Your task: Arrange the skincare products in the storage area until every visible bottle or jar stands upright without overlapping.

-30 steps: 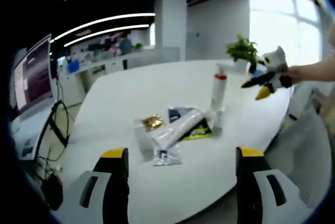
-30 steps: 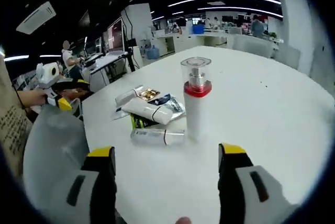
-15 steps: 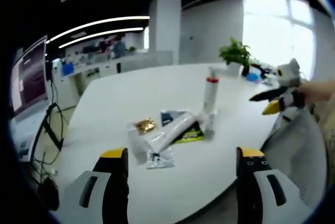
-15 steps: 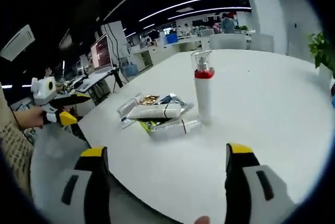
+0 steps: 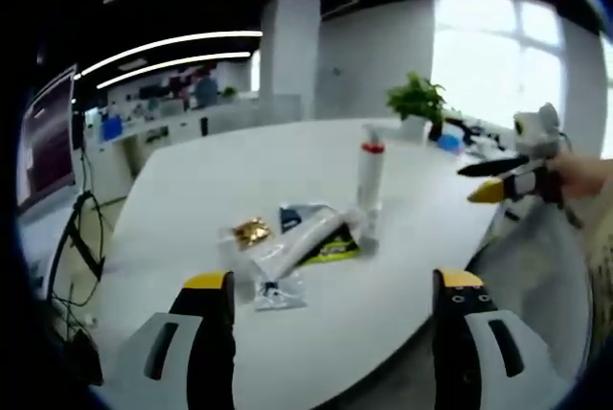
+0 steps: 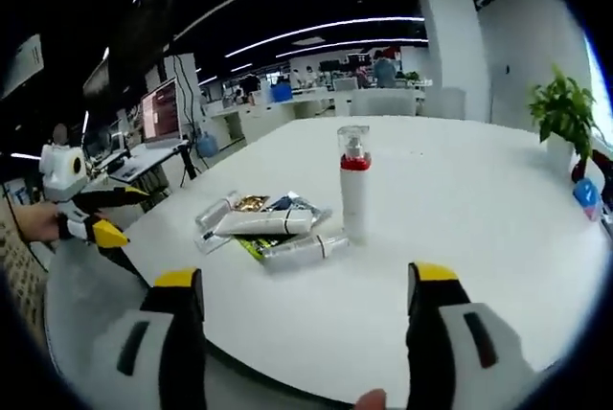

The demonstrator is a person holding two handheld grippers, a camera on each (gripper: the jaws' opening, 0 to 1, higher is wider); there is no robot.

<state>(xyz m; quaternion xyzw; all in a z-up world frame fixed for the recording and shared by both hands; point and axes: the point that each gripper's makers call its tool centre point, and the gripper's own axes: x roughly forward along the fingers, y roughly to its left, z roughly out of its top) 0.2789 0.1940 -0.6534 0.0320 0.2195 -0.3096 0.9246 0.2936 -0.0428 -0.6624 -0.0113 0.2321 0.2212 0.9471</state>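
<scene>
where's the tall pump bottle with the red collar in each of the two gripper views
Left gripper view: the tall pump bottle stands upright right of centre, just behind the pile of lying tubes and sachets.
Right gripper view: the bottle stands upright near centre, just right of the same pile.
Shared landmark: the potted plant, behind the bottle in the left gripper view, far right in the right gripper view.

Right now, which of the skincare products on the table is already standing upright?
The tall white pump bottle with the red collar and clear cap stands upright at the edge of the pile. The white tube and the clear tube lie flat.
</scene>
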